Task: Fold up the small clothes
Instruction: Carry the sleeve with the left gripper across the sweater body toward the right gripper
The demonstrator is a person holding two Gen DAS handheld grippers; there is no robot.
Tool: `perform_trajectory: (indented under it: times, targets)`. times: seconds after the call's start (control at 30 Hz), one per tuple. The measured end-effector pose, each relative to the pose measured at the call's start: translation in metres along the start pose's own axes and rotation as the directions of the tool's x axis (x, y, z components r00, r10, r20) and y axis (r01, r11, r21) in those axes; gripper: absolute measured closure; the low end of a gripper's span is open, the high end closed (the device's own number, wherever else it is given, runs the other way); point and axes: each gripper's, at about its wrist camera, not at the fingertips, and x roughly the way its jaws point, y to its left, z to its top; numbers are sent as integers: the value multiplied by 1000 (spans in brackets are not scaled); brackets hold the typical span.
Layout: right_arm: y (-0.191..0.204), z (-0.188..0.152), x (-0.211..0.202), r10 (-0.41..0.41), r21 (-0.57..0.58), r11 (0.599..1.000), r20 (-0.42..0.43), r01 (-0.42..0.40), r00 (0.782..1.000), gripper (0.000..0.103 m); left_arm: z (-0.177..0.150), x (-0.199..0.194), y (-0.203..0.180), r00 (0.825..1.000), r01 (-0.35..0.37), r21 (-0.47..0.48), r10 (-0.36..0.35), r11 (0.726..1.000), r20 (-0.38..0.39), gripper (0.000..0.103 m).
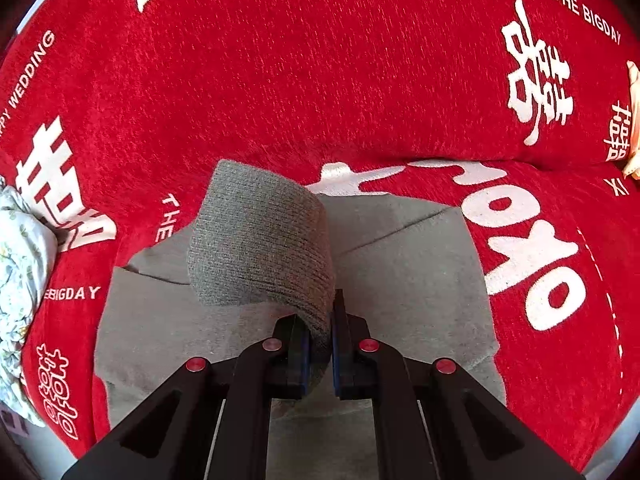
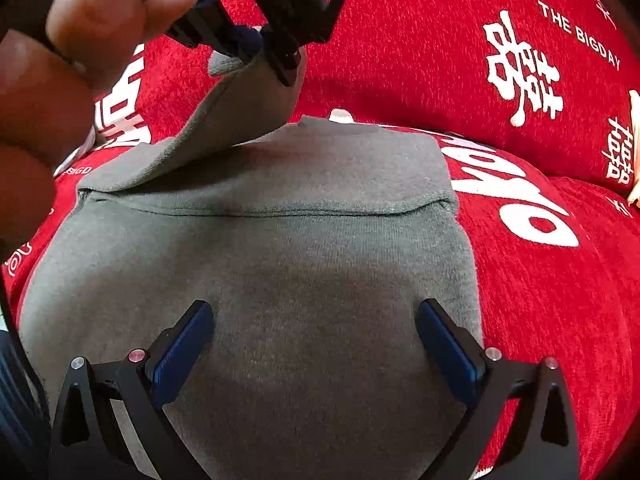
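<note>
On the red cover (image 2: 400, 40) printed with white lettering lies a grey knit garment (image 2: 280, 264), mostly flat, with a seam running across it. The left gripper (image 1: 320, 344) has its jaws clamped on one ribbed corner (image 1: 260, 240), lifted and curled over the rest. The right gripper (image 2: 314, 344) hovers over the near part, jaws wide apart and holding nothing. Bare red cover lies to the right and beyond; a floral cloth (image 1: 20, 280) sits at the left edge.

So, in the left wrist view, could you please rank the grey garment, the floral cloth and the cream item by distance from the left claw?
1. Grey garment: pinched in the left claw.
2. Floral cloth: far left edge.
3. Cream item: far right edge, farther up.
</note>
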Motion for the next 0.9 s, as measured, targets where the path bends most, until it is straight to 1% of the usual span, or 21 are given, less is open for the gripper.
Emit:
perform_trajectory:
  times: [0.13, 0.27, 0.33, 0.53, 0.9]
  targets:
    - [-1, -2, -2, -10, 1, 1000, -4, 10, 1000, 1, -1, 5, -7, 1000, 21, 33, -21, 999, 2, 94]
    - [5, -7, -5, -30, -48, 998, -3, 30, 1000, 1, -4, 13, -13, 997, 71, 47, -71, 996, -8, 94]
    - [5, -10, -6, -31, -56, 998, 4, 31, 1000, 1, -7, 18, -16, 996, 83, 52, -82, 995, -20, 94]
    - [3, -15, -5, -30, -71, 997, 21, 32, 999, 1, -15, 28, -32, 996, 86, 106, -83, 991, -31, 94]
    - [1, -17, -5, -16, -74, 997, 32, 18, 999, 1, -19, 40, -38, 992, 121, 127, -115, 984, -53, 94]
